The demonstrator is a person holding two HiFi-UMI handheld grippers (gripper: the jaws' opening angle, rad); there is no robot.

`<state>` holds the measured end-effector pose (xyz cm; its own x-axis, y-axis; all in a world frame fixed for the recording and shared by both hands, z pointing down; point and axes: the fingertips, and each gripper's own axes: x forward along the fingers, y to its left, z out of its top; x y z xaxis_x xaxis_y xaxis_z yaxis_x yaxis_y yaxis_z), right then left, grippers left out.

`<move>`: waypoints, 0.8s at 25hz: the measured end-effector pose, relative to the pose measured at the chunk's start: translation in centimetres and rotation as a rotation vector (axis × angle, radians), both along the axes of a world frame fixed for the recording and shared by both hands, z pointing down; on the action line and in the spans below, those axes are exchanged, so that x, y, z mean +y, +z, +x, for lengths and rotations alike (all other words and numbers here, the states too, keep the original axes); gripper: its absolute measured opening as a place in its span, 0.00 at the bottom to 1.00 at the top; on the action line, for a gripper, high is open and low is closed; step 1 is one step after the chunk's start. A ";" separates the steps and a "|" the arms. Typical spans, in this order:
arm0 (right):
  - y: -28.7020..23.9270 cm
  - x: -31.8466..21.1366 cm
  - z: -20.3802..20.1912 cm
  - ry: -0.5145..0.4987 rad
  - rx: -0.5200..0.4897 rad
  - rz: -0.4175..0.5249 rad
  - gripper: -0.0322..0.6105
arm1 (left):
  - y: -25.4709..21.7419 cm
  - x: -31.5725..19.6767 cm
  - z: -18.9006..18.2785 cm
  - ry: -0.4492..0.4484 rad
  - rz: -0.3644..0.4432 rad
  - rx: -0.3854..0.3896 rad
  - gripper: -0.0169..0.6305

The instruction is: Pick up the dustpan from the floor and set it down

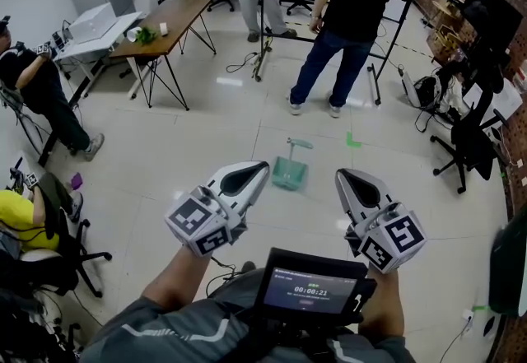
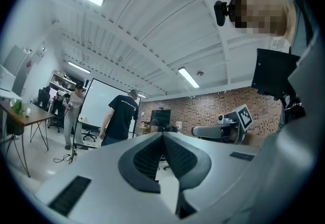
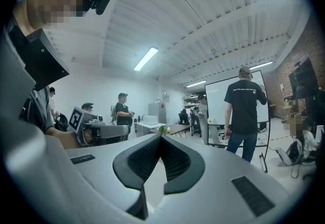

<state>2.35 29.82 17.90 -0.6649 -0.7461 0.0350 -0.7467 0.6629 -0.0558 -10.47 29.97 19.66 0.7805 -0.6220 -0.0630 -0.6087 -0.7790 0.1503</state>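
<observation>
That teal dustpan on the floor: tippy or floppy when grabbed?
Probably stiff and light: the dustpan looks like thin moulded plastic. Its upright handle stands tall over a small pan, so a high grip may let it swing or tip.

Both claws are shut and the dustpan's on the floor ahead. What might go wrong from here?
The left claw and right claw are both shut; arriving like that would likely shove the dustpan instead of gripping it. Its thin handle stands upright, so an off-centre pinch may tip it.
</observation>
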 end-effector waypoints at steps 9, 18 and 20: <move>0.0 1.4 2.2 0.000 -0.004 -0.003 0.07 | -0.2 1.2 2.0 -0.001 0.008 0.001 0.06; -0.2 2.5 1.9 0.009 0.003 0.001 0.07 | -0.3 2.4 1.5 0.001 0.004 0.011 0.06; -0.2 2.4 2.5 0.008 0.002 0.000 0.07 | -0.2 2.3 2.0 -0.001 -0.002 0.008 0.06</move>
<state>4.85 32.22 17.65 -0.6589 -0.7514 0.0362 -0.7520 0.6568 -0.0546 -8.42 32.29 19.48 0.7793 -0.6230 -0.0680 -0.6083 -0.7781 0.1566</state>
